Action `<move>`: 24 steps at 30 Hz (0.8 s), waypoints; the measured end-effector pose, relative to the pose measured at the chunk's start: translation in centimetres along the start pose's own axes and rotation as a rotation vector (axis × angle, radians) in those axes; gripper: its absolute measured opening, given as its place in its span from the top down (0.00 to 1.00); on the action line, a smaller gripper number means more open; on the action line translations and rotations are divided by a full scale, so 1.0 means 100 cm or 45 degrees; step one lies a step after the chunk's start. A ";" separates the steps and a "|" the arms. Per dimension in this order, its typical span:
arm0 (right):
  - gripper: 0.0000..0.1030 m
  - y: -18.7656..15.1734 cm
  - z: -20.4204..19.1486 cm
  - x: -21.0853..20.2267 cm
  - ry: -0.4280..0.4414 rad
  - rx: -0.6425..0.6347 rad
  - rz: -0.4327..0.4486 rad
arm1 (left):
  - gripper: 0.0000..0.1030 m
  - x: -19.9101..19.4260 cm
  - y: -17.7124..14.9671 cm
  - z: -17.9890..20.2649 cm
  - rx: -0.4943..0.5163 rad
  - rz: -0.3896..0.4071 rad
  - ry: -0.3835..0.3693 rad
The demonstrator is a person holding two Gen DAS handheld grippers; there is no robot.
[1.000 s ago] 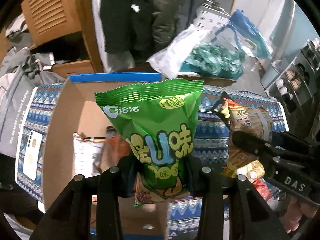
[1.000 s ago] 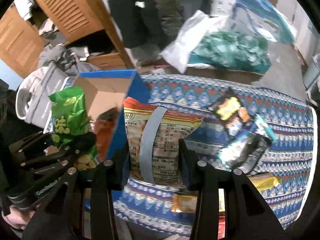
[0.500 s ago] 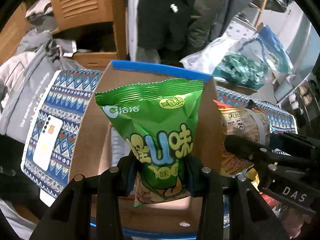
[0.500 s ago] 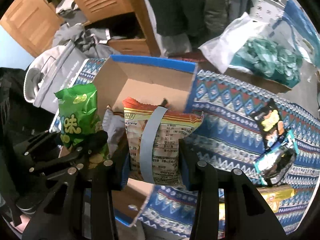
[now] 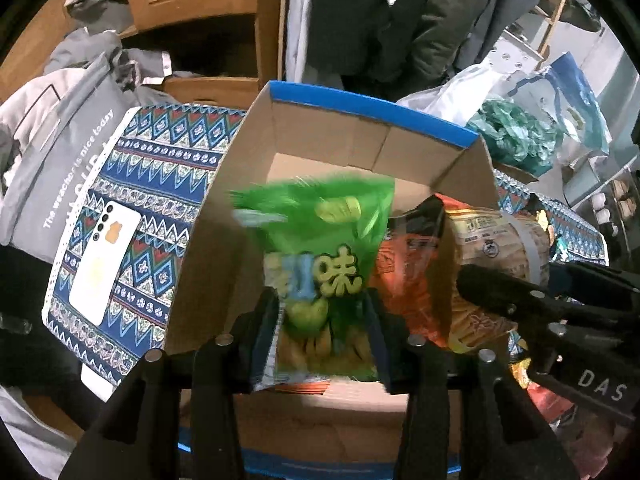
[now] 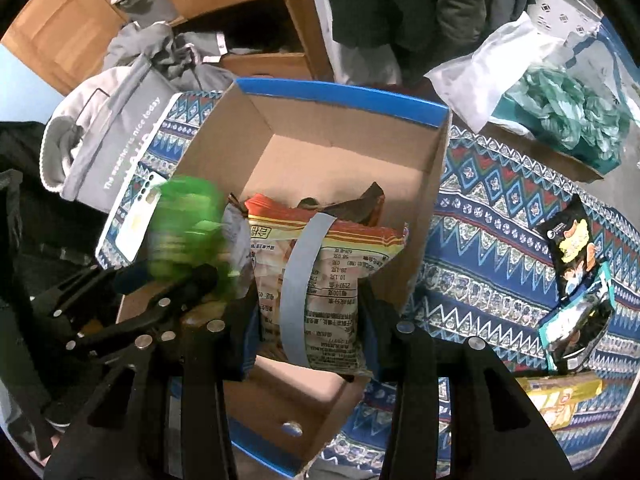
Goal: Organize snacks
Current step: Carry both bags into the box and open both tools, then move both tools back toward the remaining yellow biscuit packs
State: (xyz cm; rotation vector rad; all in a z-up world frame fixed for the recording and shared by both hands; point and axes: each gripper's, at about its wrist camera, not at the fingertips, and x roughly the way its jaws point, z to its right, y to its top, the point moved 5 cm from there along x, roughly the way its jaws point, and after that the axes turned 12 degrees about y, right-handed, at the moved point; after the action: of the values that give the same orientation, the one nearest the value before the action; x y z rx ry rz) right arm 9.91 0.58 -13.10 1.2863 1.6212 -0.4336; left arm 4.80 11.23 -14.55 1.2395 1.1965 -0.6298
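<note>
Nearest each lens, both grippers hung over the cardboard box (image 6: 352, 152). The left gripper (image 5: 320, 320) had just been opening its jaws; the blurred green snack bag (image 5: 316, 248) between them looked released and dropping. The right gripper (image 6: 310, 316) remained clenched on the orange-topped snack packet (image 6: 320, 280), poised above the box interior. Beneath it, other packets (image 6: 360, 204) already lay inside. Farther out, on the patterned counter cloth (image 6: 488, 208), a black snack bag (image 6: 572, 252) and a yellow packet (image 6: 560, 396) awaited collection, so the sorting appeared partly complete.
</note>
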 end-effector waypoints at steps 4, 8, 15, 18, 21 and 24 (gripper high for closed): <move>0.44 0.002 0.003 -0.004 -0.014 0.015 0.023 | 0.40 0.000 0.000 -0.004 -0.021 0.010 0.028; 0.41 0.003 0.006 -0.013 -0.017 0.033 0.054 | 0.38 -0.005 -0.001 -0.005 -0.017 0.020 0.030; 0.35 -0.001 0.011 -0.031 -0.021 0.047 0.096 | 0.35 -0.023 -0.001 0.001 -0.016 0.058 -0.014; 0.35 -0.005 0.015 -0.035 -0.028 0.057 0.102 | 0.35 -0.028 -0.002 0.006 -0.008 0.067 -0.034; 0.35 -0.009 0.021 -0.041 -0.038 0.069 0.109 | 0.35 -0.032 -0.003 0.013 0.005 0.073 -0.052; 0.35 -0.014 0.029 -0.047 -0.047 0.084 0.116 | 0.35 -0.036 -0.004 0.020 0.017 0.078 -0.068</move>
State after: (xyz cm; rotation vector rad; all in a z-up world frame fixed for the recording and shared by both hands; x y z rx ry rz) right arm 9.84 -4.68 -10.85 1.3881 1.5224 -0.4552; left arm 4.01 8.47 -11.63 1.2580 1.1080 -0.6227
